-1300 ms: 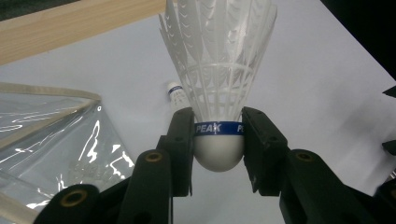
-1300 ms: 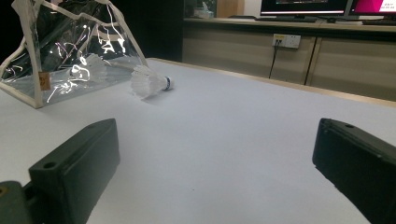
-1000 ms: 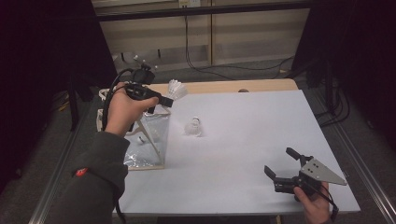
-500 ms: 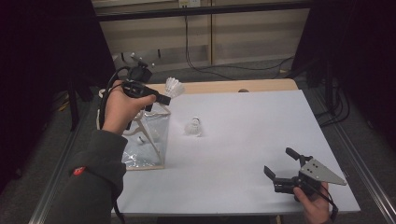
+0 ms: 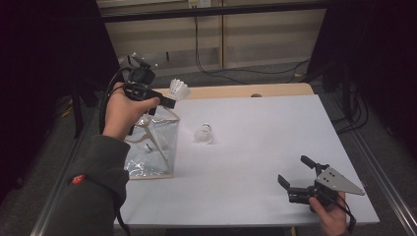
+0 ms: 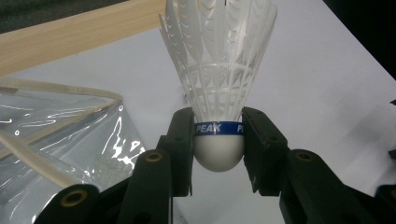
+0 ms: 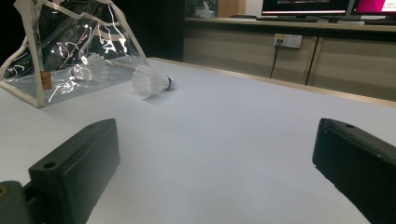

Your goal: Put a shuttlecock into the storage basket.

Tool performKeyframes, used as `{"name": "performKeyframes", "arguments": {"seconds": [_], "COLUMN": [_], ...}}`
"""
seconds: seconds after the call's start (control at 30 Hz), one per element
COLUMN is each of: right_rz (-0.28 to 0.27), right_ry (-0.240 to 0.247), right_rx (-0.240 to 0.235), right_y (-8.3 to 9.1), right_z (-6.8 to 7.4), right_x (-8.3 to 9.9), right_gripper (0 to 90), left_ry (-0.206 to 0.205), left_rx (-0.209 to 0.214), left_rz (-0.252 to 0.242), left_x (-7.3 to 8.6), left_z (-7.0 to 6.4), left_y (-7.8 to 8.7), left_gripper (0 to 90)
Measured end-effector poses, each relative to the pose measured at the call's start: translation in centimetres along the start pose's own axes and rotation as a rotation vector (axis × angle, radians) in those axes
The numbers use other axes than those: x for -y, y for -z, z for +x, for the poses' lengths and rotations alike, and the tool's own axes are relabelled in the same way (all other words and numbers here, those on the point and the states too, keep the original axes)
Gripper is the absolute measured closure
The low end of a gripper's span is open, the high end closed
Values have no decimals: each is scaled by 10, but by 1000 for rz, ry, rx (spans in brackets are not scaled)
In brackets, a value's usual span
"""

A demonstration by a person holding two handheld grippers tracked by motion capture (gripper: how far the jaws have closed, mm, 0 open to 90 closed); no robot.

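Observation:
My left gripper (image 5: pixel 167 102) is shut on a white shuttlecock (image 5: pixel 179 89) and holds it in the air above the far end of a clear plastic bag (image 5: pixel 151 147). In the left gripper view the jaws pinch the shuttlecock (image 6: pixel 218 88) at its blue band, feathers pointing away, with the bag (image 6: pixel 51 140) below left. A second shuttlecock (image 5: pixel 203 133) lies on the white table (image 5: pixel 255 147) right of the bag. Another shuttlecock (image 7: pixel 88 66) sits inside the bag (image 7: pixel 70 51). My right gripper (image 5: pixel 294 176) rests open at the table's near right, nothing between its jaws.
The loose shuttlecock (image 7: pixel 152 80) lies on its side beside the bag. A wooden strip (image 5: pixel 246 90) edges the table's far side. Cabinets and cables (image 5: pixel 206 44) stand beyond it. Dark frames flank the table left and right.
My left gripper has carried the shuttlecock slightly left and toward the far edge, above the bag. The right gripper has stayed put.

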State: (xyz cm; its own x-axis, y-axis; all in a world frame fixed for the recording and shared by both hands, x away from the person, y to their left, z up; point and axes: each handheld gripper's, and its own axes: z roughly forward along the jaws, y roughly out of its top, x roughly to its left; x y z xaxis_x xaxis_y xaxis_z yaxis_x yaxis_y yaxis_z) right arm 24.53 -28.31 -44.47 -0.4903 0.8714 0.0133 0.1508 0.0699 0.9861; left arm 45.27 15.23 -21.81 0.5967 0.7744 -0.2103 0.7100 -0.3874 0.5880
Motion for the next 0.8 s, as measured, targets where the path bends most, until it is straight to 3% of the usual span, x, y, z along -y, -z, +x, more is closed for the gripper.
{"name": "performKeyframes", "arguments": {"seconds": [0.8], "right_rz": [-2], "right_ry": [-2], "right_rx": [8], "right_y": [1], "right_z": [-1], "right_x": [0], "right_gripper": [8], "left_ry": [29], "left_rx": [-19], "left_rz": [-9], "left_x": [-2], "left_z": [11], "left_y": [7], "left_gripper": [656]}}
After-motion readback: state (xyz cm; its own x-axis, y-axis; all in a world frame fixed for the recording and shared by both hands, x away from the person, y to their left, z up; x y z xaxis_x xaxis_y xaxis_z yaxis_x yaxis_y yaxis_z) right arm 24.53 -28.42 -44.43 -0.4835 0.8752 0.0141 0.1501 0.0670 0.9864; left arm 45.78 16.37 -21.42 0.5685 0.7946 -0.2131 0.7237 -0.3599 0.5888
